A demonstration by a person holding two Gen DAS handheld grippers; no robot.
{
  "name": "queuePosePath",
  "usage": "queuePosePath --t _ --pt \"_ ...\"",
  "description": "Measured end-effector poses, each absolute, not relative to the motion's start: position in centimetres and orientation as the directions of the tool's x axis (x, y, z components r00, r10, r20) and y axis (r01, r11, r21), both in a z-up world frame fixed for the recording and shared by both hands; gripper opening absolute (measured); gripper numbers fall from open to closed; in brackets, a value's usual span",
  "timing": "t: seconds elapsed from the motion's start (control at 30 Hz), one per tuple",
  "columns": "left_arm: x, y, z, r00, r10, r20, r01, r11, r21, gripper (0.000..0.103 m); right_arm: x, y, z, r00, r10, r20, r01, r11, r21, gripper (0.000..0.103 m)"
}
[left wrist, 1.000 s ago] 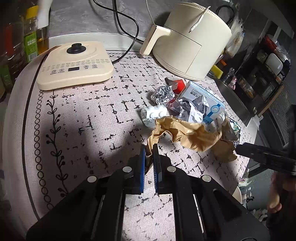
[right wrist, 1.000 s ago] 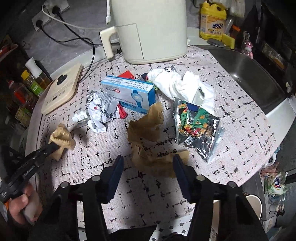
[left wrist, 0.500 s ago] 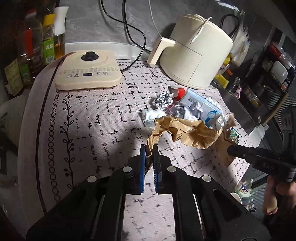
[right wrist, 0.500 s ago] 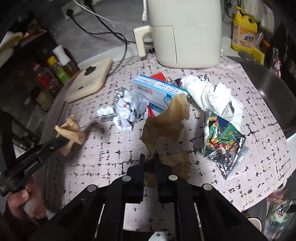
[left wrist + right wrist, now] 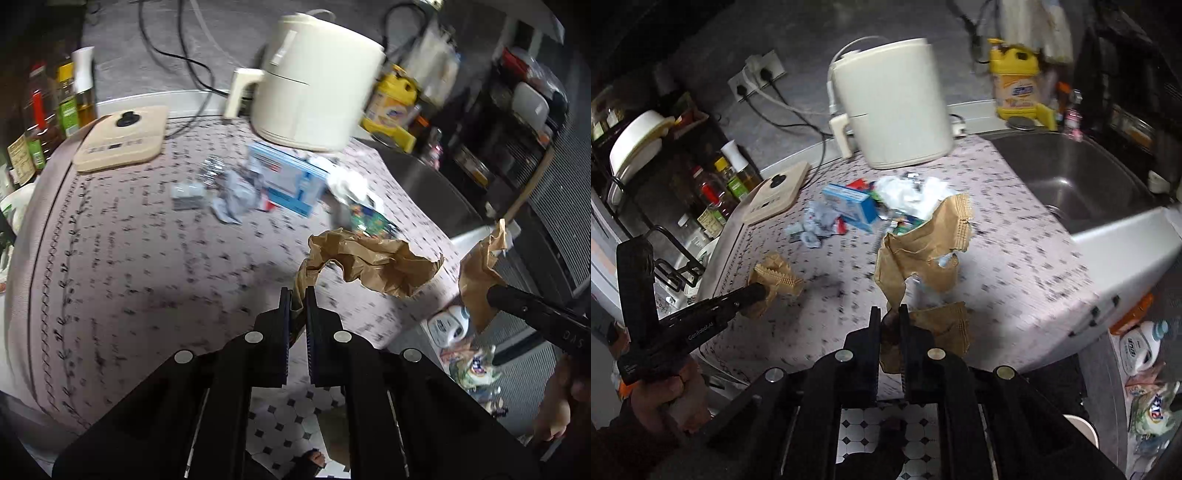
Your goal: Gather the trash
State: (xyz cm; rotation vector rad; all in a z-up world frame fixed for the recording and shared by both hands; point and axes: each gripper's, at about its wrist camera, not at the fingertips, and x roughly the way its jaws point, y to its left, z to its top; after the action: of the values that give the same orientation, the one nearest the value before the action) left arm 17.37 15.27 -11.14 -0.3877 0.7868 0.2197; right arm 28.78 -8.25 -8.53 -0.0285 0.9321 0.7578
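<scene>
My left gripper [image 5: 298, 291] is shut on one end of a crumpled brown paper [image 5: 373, 262], which hangs lifted over the near edge of the patterned tablecloth [image 5: 147, 258]. The right wrist view shows that gripper [image 5: 757, 291] at the left with its paper [image 5: 775, 275]. My right gripper [image 5: 888, 310] is shut on a second brown paper [image 5: 923, 243], also lifted; from the left wrist it [image 5: 495, 293] appears at the right with that paper [image 5: 478, 269]. Still on the table lie a blue-and-white box [image 5: 288, 177], a crumpled wrapper [image 5: 232, 195], white tissue [image 5: 908, 192] and a colourful packet [image 5: 369, 219].
A cream air fryer [image 5: 314, 96] and a flat cream cooker [image 5: 122, 138] stand at the back, with bottles [image 5: 66, 103] at the left. A steel sink [image 5: 1067, 177] and a yellow jug [image 5: 1015, 88] are at the right. Bagged rubbish [image 5: 469, 365] sits on the tiled floor below.
My right gripper went from open to shut on the brown paper. Both grippers then rose and drew back toward the table's near edge, lifting their papers off the cloth.
</scene>
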Motion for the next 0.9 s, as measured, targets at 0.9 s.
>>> queuePosePath --t 0.9 --pt "21.5 -8.3 -18.1 0.513 -0.192 -0.837 -0.032 0.97 -0.242 0.008 26.2 -35.4 -20.3 0.308 0.419 -0.854 -0.187 0.907 0.377 0.016"
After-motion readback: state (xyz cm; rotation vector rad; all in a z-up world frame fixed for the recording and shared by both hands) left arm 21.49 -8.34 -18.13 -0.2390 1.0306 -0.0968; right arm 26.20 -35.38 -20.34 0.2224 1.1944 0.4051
